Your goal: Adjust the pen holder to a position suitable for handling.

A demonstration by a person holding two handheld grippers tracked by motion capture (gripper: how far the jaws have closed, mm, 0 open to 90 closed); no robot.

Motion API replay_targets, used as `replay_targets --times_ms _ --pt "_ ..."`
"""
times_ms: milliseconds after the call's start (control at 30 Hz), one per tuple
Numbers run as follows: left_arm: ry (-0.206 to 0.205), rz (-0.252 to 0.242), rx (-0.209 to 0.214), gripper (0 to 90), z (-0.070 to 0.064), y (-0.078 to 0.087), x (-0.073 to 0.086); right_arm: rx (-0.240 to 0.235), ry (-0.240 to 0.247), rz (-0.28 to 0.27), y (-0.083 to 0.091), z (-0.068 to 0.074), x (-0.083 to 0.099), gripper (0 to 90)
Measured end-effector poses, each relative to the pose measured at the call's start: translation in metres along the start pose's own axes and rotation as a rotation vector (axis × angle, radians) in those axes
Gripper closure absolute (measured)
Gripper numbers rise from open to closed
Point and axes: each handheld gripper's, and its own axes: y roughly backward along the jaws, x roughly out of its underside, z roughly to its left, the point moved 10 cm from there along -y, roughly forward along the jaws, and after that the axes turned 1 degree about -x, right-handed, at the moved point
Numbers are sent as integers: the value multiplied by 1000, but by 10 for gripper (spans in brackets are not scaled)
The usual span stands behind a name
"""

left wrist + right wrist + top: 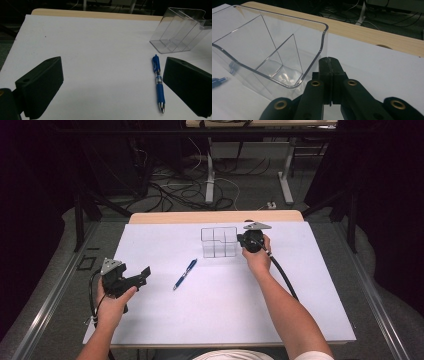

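We find the clear organizer (219, 241) standing upright near the far edge of the table (310, 320), and take it as our landmark. The right tongs (329, 75) are pressed together just beside its right wall; whether they touch it we cannot tell. We judge they are placed there to steady it. Its compartments, parted by clear dividers, are empty. The blue pen (158, 82) lies flat on the table, nearer to us and left of the organizer, apart from it. The left tongs (110, 85) stand spread, well left of the organizer, aimed toward the pen, apparently ready to pick it up.
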Motion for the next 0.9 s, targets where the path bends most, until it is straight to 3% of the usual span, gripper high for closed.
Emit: replay_targets --times_ms 267,467,733,900 --pt "-2 -1 1 35 0 0 0 -14 -11 5 -5 13 -1 900" --pt "-3 0 -1 39 0 0 0 -18 -13 9 -4 14 0 900" --pt "2 -4 -2 48 1 -1 -1 -13 -40 1 5 7 -6 832" --pt "6 -2 -3 50 2 -1 -1 -42 -58 -23 15 7 -14 750"
